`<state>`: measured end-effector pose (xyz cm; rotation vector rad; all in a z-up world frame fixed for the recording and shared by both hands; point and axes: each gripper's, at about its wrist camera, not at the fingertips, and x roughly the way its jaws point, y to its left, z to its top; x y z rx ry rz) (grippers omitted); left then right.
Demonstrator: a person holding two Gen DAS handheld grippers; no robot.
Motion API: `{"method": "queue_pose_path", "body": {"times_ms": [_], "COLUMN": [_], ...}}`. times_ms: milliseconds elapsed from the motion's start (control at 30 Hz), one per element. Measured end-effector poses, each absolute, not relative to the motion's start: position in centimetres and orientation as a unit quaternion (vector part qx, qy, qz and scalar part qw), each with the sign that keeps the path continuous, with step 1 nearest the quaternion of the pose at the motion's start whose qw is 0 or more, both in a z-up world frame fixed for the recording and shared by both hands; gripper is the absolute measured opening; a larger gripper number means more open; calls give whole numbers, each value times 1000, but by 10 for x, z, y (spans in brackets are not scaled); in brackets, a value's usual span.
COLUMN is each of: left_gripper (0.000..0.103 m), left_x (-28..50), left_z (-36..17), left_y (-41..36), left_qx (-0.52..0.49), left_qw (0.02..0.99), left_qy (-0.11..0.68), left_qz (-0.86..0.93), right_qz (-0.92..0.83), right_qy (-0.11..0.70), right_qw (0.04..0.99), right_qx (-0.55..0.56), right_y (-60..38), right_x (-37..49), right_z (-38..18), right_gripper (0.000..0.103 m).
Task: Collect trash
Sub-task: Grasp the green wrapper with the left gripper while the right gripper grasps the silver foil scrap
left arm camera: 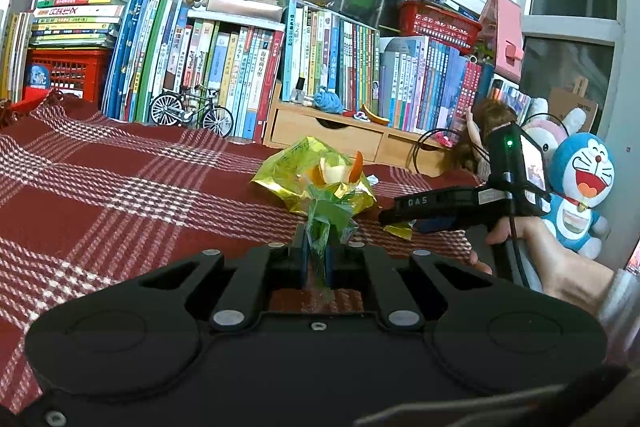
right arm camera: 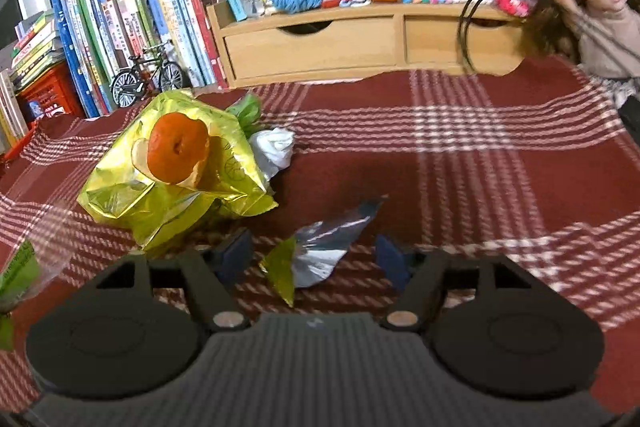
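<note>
Peel [right arm camera: 176, 151] on crumpled yellow-gold wrapper [right arm camera: 120, 195], orange.

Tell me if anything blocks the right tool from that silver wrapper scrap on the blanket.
Nothing visible does. The silver wrapper scrap lies on the plaid blanket between the right tool's open fingers; the yellow bag sits off to the side.

Both grippers are matte black, with blue pads on the fingers [left arm camera: 306, 259] and silver pivot screws. The right gripper [left arm camera: 390, 217] bears white lettering, a green light and black cables; the sleeve [left arm camera: 622, 301] is grey.
</note>
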<state>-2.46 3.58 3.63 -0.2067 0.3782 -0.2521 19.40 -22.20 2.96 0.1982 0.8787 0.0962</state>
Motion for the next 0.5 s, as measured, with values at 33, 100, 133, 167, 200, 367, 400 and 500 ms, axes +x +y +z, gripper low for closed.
{"method": "queue_pose_path", "body": {"times_ms": [33,100,133,167,200,367,400,500], "left_gripper": [7,7,7,7,7,7,7,7], "left_x": [-23,-21,-21,-21,-22,-33,-36,-47], "left_z": [36,35,34,34,34,38,40,44], "left_y": [37,38,38,39,38,35,34,32], "left_qx": [-104,-106,-107,-108,-109,-102,-100,-98], "left_qw": [969,969,969,968,968,969,970,970], "left_qy": [187,186,186,186,187,184,183,181], "left_qz": [-125,-125,-125,-125,-126,-128,-129,-130], "right_qz": [52,56,64,67,68,76,80,91], "right_qy": [427,421,419,418,414,405,402,394], "right_qw": [898,903,903,903,905,909,910,912], "right_qx": [93,70,69,69,67,64,68,65], "right_y": [-220,-214,-213,-213,-212,-212,-213,-212], "right_x": [195,191,189,186,182,161,154,135], "right_z": [29,30,31,32,33,45,49,61], "right_gripper": [55,39,34,29,28,10,10,9]}}
